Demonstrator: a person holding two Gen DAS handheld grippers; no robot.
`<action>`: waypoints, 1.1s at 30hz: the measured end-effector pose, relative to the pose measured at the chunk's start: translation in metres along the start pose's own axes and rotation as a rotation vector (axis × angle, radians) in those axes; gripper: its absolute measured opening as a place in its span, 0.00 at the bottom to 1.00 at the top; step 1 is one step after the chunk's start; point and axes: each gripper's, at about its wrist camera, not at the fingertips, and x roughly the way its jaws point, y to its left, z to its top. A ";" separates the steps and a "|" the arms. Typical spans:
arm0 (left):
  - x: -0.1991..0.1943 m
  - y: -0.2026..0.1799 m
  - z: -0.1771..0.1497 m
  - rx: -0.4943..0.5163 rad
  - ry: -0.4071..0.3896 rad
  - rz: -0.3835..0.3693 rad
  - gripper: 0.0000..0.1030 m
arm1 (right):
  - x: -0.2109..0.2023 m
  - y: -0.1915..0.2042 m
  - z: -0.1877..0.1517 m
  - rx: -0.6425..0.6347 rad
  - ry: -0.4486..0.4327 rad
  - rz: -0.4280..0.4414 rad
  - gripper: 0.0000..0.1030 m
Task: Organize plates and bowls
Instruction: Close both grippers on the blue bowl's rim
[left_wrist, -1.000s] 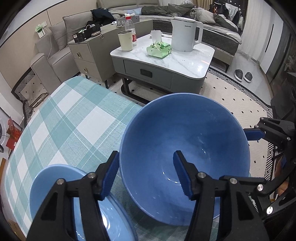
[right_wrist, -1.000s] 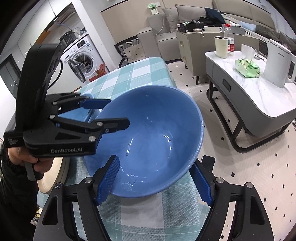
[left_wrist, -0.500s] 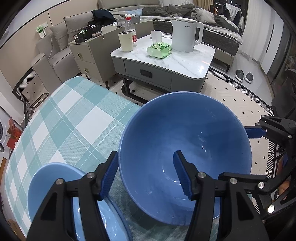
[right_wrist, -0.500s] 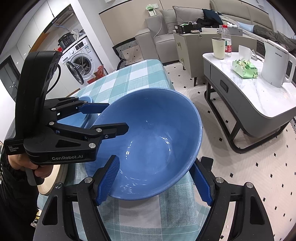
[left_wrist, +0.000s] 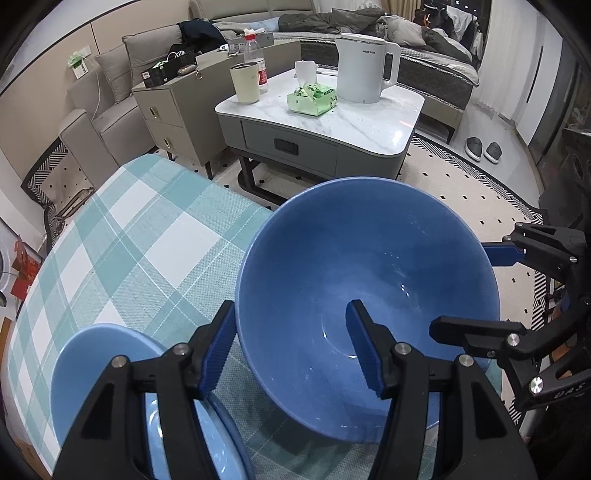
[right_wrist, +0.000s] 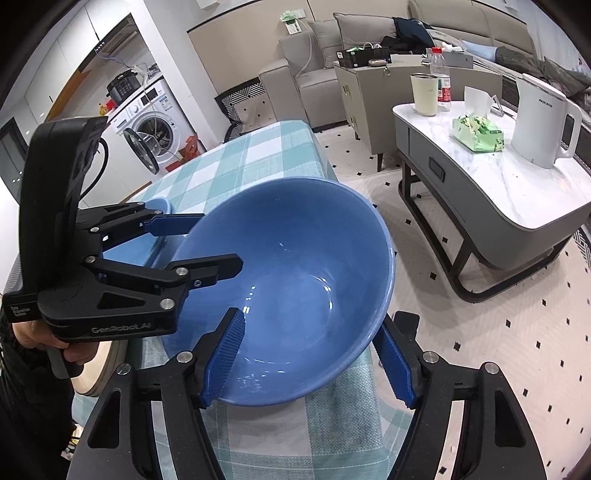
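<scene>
A large blue bowl (left_wrist: 369, 266) (right_wrist: 295, 266) sits tilted near the edge of the checked table (left_wrist: 147, 240), its far rim raised. My left gripper (left_wrist: 291, 347) (right_wrist: 218, 243) is shut on its left wall, one pad outside and one inside. My right gripper (right_wrist: 310, 321) (left_wrist: 461, 291) straddles the bowl's right rim. Its jaws are closing, and the pads do not visibly press. A smaller light-blue bowl (left_wrist: 96, 362) (right_wrist: 159, 205) stands on the cloth to the left of the large one.
The table edge drops to a patterned floor just beyond the bowl. A marble coffee table (left_wrist: 369, 122) carries a white kettle (left_wrist: 364, 68), a green tissue pack (left_wrist: 312, 98) and a cup (left_wrist: 244, 82). A person's hand (right_wrist: 74, 354) holds the left gripper.
The right gripper's jaws have drawn in a little around the bowl's rim. The bowl and the left gripper look unchanged.
</scene>
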 end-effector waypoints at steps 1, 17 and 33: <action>0.002 0.000 -0.001 -0.001 0.009 -0.006 0.57 | 0.002 -0.001 0.000 0.004 0.004 -0.002 0.69; -0.001 -0.008 -0.008 0.009 0.017 -0.015 0.57 | -0.002 -0.008 -0.002 0.020 -0.006 -0.039 0.56; -0.002 0.002 -0.006 -0.040 0.001 -0.005 0.35 | -0.004 -0.018 0.000 0.050 -0.031 -0.116 0.25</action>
